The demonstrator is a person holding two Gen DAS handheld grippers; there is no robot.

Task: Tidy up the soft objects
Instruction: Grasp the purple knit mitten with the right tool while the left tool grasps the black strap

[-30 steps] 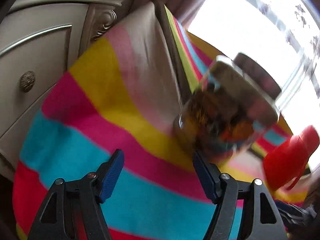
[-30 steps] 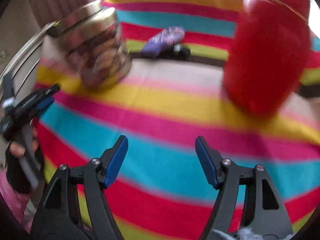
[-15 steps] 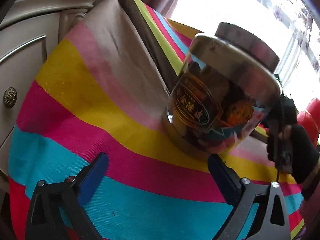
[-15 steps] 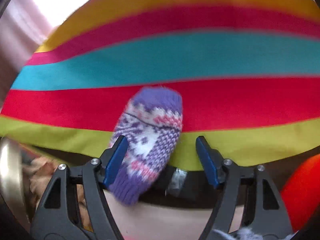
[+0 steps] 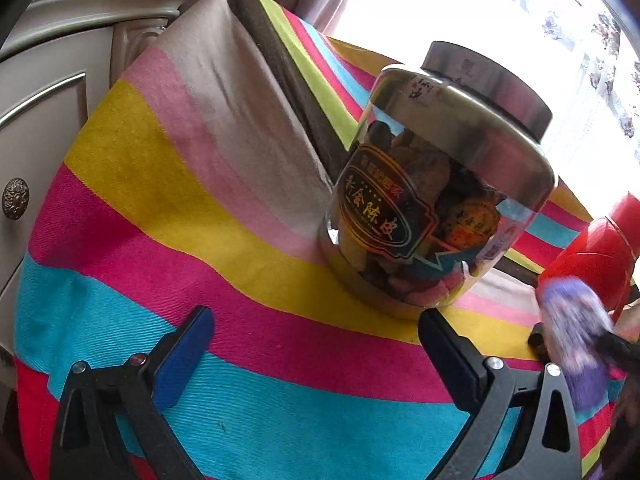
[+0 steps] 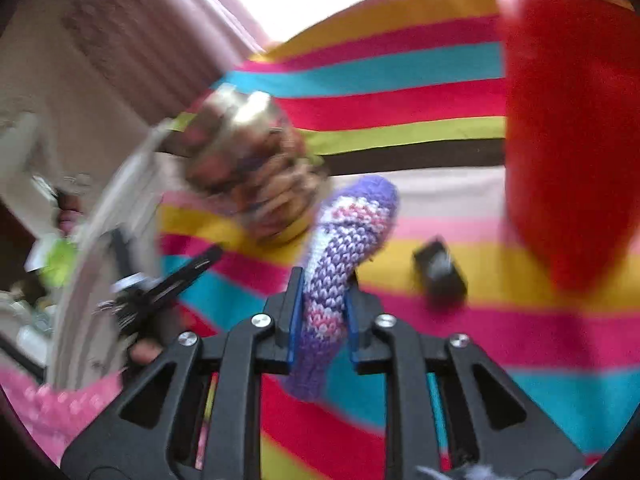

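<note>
A purple and white knitted mitten (image 6: 344, 240) is clamped between the blue pads of my right gripper (image 6: 320, 316) and held above the striped cloth (image 6: 520, 340). The same mitten (image 5: 572, 320) shows blurred at the right edge of the left wrist view. My left gripper (image 5: 316, 340) is open and empty, low over the striped cloth (image 5: 160, 240), with a shiny lidded jar (image 5: 436, 208) just beyond its right finger.
A red plastic container (image 6: 568, 128) stands at the right; it also shows in the left wrist view (image 5: 600, 256). The jar (image 6: 248, 172) is left of the mitten. A small dark object (image 6: 440, 276) lies on the cloth. A cream cabinet (image 5: 44, 92) borders the left.
My right gripper has shut on the mitten and lifted it off the cloth, pulling back. The left gripper has edged closer to the jar and stayed open.
</note>
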